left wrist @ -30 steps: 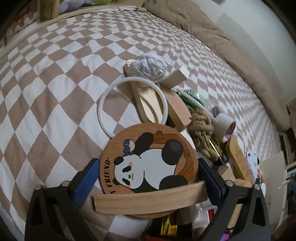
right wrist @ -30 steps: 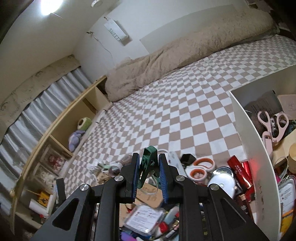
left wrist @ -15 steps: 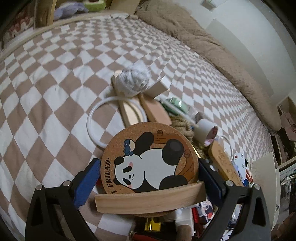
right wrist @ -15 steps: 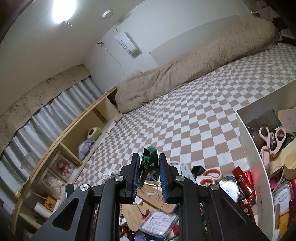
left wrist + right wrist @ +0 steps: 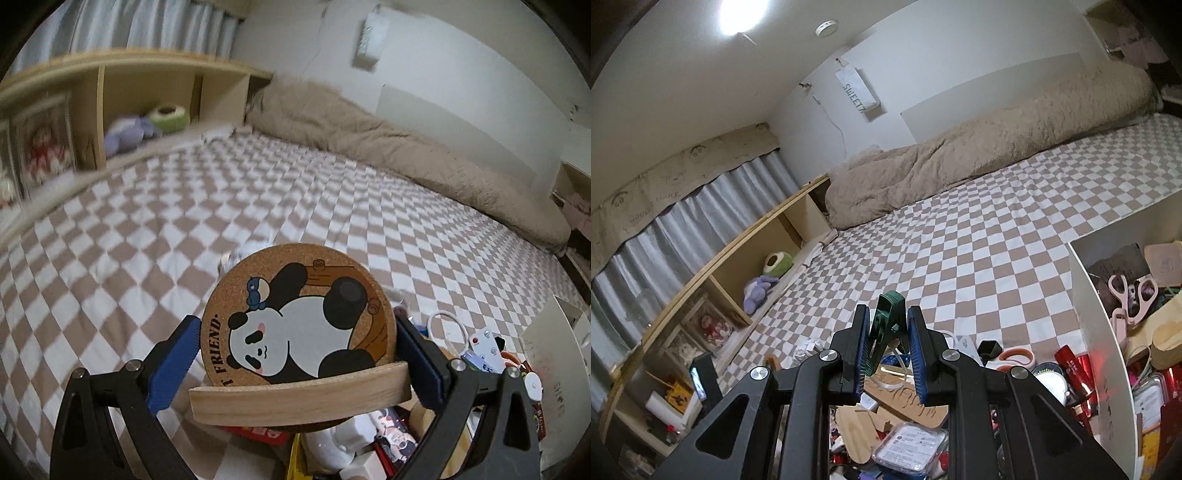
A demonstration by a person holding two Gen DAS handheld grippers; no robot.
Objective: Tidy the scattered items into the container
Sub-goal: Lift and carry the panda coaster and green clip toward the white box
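Observation:
A round cork coaster [image 5: 295, 295] with a panda print sits in a curved wooden holder [image 5: 299, 395]. My left gripper [image 5: 295, 321] is shut on the coaster, jaws wide, blue pads against its two side edges, holding it above the bed. My right gripper [image 5: 888, 332] is shut on a dark green clip [image 5: 891, 301] that sticks up between its pads. The white container [image 5: 1097, 314] stands at the right with pink scissors [image 5: 1132, 295] and other things inside; its wall [image 5: 554, 350] also shows in the left wrist view. Scattered items [image 5: 905, 402] lie under both grippers.
The checkered bed sheet [image 5: 960, 258] spreads out ahead, with a beige duvet [image 5: 997, 147] along the far wall. A low wooden shelf [image 5: 738, 266] with plush toys runs along the left. Orange-handled scissors [image 5: 1015, 356] and a red tube [image 5: 1071, 369] lie beside the container.
My left gripper has risen and tilted up with the coaster, so the pile of wood, ring and rope has dropped out of sight. The right gripper lifted a little, still holding the clip.

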